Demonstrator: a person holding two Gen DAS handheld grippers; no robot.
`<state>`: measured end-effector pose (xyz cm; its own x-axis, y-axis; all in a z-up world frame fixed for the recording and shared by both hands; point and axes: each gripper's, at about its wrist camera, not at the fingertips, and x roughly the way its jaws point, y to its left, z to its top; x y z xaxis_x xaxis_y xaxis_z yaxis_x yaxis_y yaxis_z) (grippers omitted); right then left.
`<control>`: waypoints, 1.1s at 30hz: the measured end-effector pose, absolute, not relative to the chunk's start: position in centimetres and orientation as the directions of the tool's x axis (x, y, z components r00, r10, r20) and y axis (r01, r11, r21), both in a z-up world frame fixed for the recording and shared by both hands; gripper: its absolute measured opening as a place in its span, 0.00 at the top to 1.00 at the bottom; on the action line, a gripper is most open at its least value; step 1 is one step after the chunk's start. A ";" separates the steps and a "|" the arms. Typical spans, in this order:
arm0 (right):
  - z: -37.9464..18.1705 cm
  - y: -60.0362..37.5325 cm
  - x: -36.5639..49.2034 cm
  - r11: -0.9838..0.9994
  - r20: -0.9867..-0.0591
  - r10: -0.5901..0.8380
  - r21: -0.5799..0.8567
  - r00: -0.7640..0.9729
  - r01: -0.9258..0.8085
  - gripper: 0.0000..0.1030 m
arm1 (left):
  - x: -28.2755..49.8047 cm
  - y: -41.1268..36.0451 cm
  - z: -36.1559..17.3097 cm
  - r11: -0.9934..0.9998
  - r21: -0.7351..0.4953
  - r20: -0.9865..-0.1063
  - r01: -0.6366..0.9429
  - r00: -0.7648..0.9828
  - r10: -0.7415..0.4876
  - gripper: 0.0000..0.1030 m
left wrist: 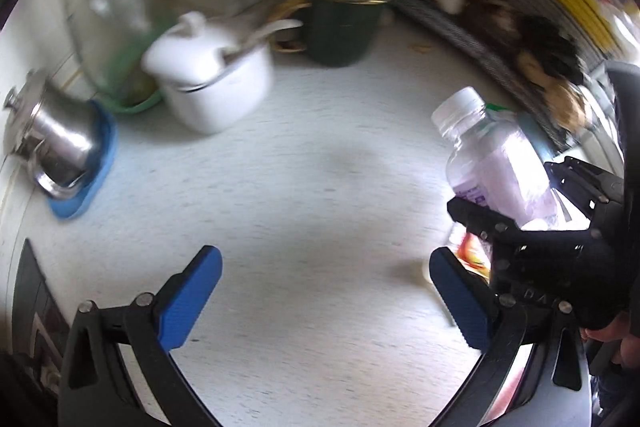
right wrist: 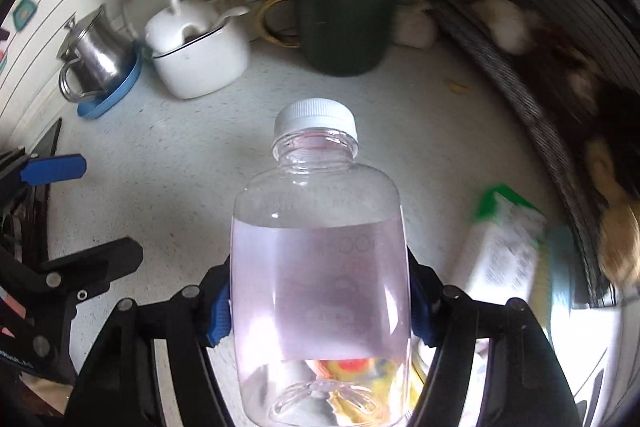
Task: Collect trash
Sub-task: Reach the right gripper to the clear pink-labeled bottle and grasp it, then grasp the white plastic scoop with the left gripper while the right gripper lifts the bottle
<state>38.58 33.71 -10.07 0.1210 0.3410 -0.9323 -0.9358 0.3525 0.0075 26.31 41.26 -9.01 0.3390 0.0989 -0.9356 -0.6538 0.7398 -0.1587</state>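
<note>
A clear plastic bottle with a white cap and a pale label stands upright between the blue pads of my right gripper, which is shut on its sides. In the left wrist view the same bottle and right gripper show at the right edge. A colourful wrapper lies under the bottle, and a green and white carton lies to its right. My left gripper is open over the bare white table, with nothing between its pads.
At the back stand a dark green mug full of white spoons, a white lidded pot and a steel jug on a blue coaster. A grey ribbed rim with brown and white items borders the right side.
</note>
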 end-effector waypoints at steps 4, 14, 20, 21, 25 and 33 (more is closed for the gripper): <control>-8.1 30.1 39.9 0.456 -0.921 0.346 0.000 0.178 -0.890 0.36 | 28.2 38.9 -8.9 0.767 -0.169 -0.938 -0.618 0.341 0.069 0.00; -9.3 23.3 40.3 0.588 -0.926 0.310 0.009 0.215 -0.809 0.36 | 31.2 35.5 -12.8 0.768 -0.202 -0.958 -0.607 0.284 -0.028 0.00; -11.3 23.0 41.0 0.615 -0.939 0.280 0.015 0.201 -0.788 0.36 | 32.7 35.6 -15.4 0.760 -0.163 -0.971 -0.629 0.238 -0.011 0.03; -11.3 22.9 41.2 0.620 -0.939 0.280 0.019 0.198 -0.784 0.36 | 32.9 35.6 -15.7 0.760 -0.152 -0.973 -0.632 0.229 -0.004 0.05; -10.9 22.0 41.0 0.613 -0.941 0.275 0.014 0.197 -0.790 0.36 | 33.8 35.8 -16.3 0.758 -0.104 -0.981 -0.644 0.193 0.029 0.15; -11.4 20.8 40.0 0.628 -0.941 0.295 0.060 0.166 -0.776 0.36 | 33.7 34.8 -15.1 0.810 -0.100 -0.975 -0.578 0.221 0.037 0.72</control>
<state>39.97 20.78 -11.39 0.1657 0.2949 -0.9410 -0.7762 0.6276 0.0600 33.74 34.79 -15.10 0.2207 0.0372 -0.9746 -0.5785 0.8095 -0.1001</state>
